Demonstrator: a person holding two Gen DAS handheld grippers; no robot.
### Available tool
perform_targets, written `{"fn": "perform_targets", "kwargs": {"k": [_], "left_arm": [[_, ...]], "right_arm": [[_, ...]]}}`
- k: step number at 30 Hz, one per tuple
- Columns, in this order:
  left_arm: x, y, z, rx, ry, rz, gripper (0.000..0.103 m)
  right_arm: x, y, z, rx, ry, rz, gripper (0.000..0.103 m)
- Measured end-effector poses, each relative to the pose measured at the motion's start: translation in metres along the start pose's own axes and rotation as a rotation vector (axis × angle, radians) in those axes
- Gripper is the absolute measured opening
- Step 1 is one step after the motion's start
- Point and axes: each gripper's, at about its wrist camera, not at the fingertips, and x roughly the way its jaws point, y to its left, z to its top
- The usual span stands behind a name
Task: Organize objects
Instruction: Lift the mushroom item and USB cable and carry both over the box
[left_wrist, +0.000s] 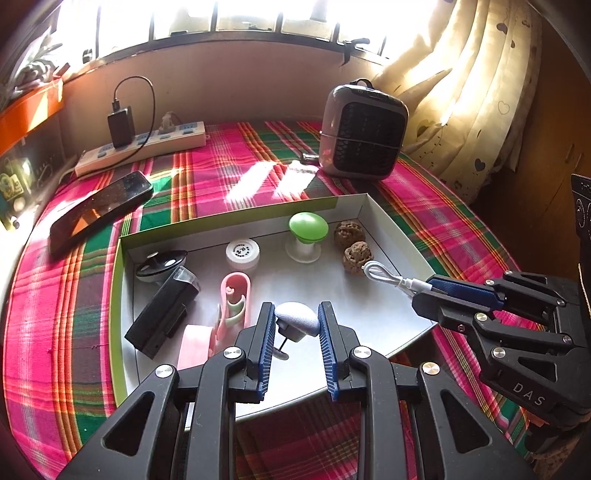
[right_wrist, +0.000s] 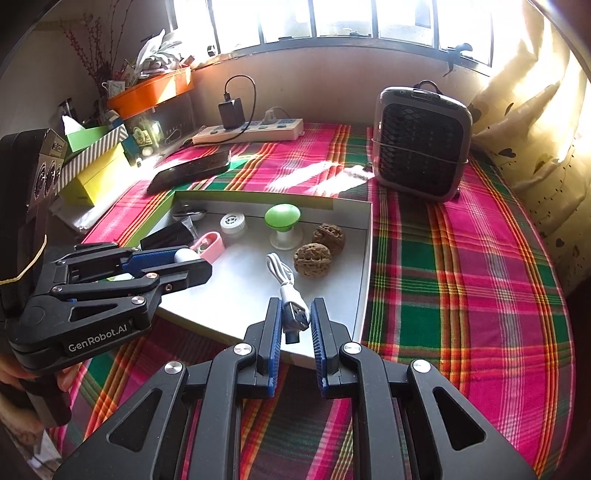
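Note:
A shallow white tray (left_wrist: 402, 243) with a green rim lies on the plaid cloth. My left gripper (left_wrist: 297, 310) is shut on a small white dome-topped piece (left_wrist: 299, 319), held over the tray's near part. My right gripper (right_wrist: 295, 306) is shut on the plug of a white USB cable (right_wrist: 286, 286), whose loop hangs over the tray floor. In the left wrist view the right gripper (left_wrist: 424, 291) comes in from the right with the cable (left_wrist: 384, 275). In the right wrist view the left gripper (right_wrist: 195, 262) enters from the left with the white piece (right_wrist: 184, 254).
In the tray are a green mushroom-shaped lamp (left_wrist: 307, 236), two walnuts (left_wrist: 352, 245), a white round cap (left_wrist: 242, 253), a black device (left_wrist: 162, 314) and a pink holder (left_wrist: 232, 299). A phone (left_wrist: 99, 210), power strip (left_wrist: 147, 147) and small heater (left_wrist: 364, 133) stand behind.

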Motion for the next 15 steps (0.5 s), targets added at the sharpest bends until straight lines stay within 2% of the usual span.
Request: {"fn": "perform_targets", "kwargs": {"k": [15], "left_arm": [[0.035, 0.005, 0.008, 0.0, 0.049, 0.01, 0.022]], "right_arm": [[0.032, -0.006, 0.005, -0.019, 0.075, 0.01, 0.017]]}}
